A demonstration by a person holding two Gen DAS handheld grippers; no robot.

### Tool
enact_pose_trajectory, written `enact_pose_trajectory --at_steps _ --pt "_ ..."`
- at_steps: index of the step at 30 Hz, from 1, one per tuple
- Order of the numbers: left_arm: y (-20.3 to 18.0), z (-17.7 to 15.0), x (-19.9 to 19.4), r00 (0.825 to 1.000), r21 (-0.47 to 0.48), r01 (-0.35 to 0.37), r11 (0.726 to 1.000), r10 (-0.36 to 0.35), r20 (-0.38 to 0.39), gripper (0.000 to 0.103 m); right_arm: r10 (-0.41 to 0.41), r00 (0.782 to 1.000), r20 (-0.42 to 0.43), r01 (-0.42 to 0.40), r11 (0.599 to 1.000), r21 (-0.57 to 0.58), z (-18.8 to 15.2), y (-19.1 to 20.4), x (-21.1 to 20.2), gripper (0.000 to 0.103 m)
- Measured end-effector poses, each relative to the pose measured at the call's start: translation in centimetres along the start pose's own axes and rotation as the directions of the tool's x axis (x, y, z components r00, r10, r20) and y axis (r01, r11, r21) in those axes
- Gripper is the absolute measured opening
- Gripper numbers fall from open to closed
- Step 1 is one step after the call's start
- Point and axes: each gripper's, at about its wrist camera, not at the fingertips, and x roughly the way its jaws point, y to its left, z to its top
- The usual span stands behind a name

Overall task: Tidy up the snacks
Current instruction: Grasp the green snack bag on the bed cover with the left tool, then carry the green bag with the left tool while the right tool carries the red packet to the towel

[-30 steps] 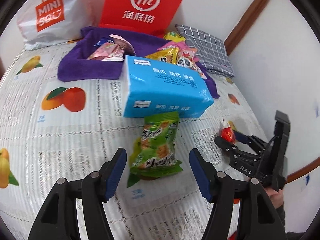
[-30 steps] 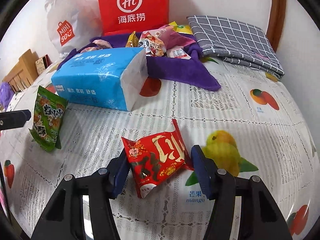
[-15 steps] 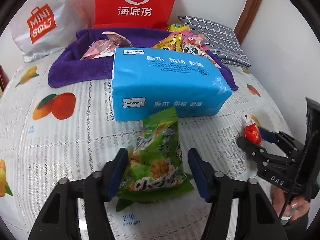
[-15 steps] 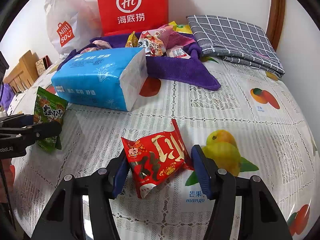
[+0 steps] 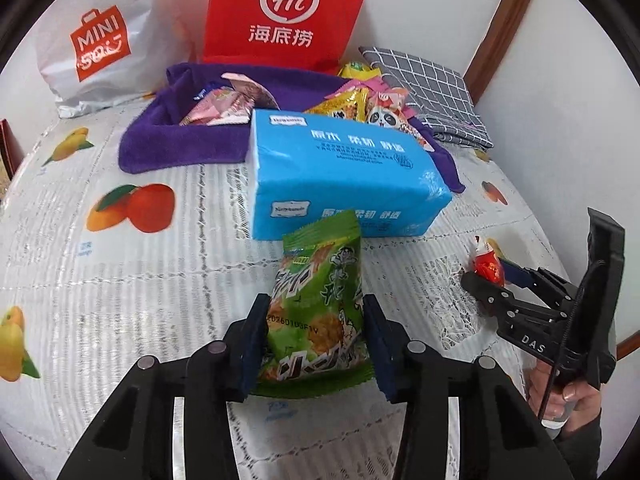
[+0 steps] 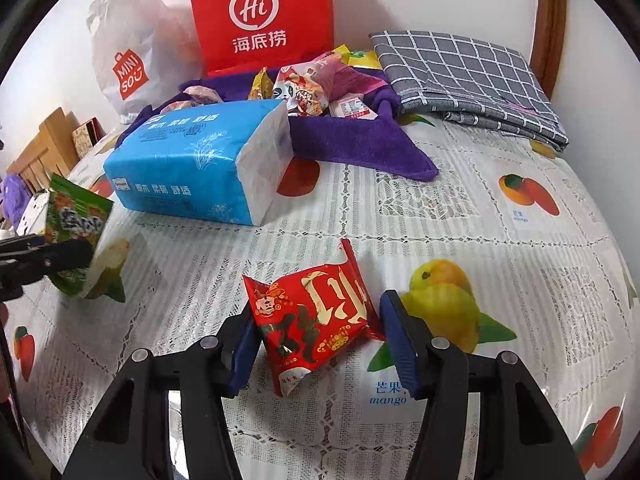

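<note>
A green snack packet [image 5: 318, 308] is clamped between the pads of my left gripper [image 5: 316, 340] and raised off the tablecloth; it also shows at the left of the right wrist view [image 6: 74, 220]. A red snack packet [image 6: 316, 316] sits between the pads of my right gripper [image 6: 320, 340], which is closed on it; the left wrist view shows it [image 5: 488, 266] at the right gripper's tips. Several more snacks [image 5: 360, 108] lie on a purple towel [image 5: 180, 144] behind a blue tissue pack [image 5: 344, 176].
A red paper bag [image 5: 284, 12] and a white MINISO bag [image 5: 96, 40] stand against the back wall. A grey checked cloth [image 6: 468, 76] lies at the back right. The table has a fruit-print lace cover [image 6: 440, 208]. A wooden chair [image 6: 40, 148] is at far left.
My left gripper has moved forward around the green packet and closed on it, lifting it. The right gripper has stayed closed on the red packet, almost unmoved.
</note>
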Motion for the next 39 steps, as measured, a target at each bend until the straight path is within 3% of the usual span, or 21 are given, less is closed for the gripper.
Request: enact_pose_trajectory --at_steps 4,12,39 --pt "0.5 0.2 -1.2 1.000 -0.006 0.016 1.000 -0.016 0.010 0.043 -0.028 1.000 -0.008 0.028 1.000 0.007 0.0 0.3 -0.3 0.056" --pt "-0.2 0.7 -2.9 0.999 0.025 0.031 0.999 -0.032 0.035 0.043 0.040 0.999 0.026 -0.041 0.998 0.041 0.8 1.9 -3.3 0.052" --pt "-2.1 4.2 -5.4 0.992 0.035 0.104 0.994 -0.106 0.073 0.043 0.100 0.987 0.129 -0.103 0.995 0.016 5.2 5.0 -9.4 0.052"
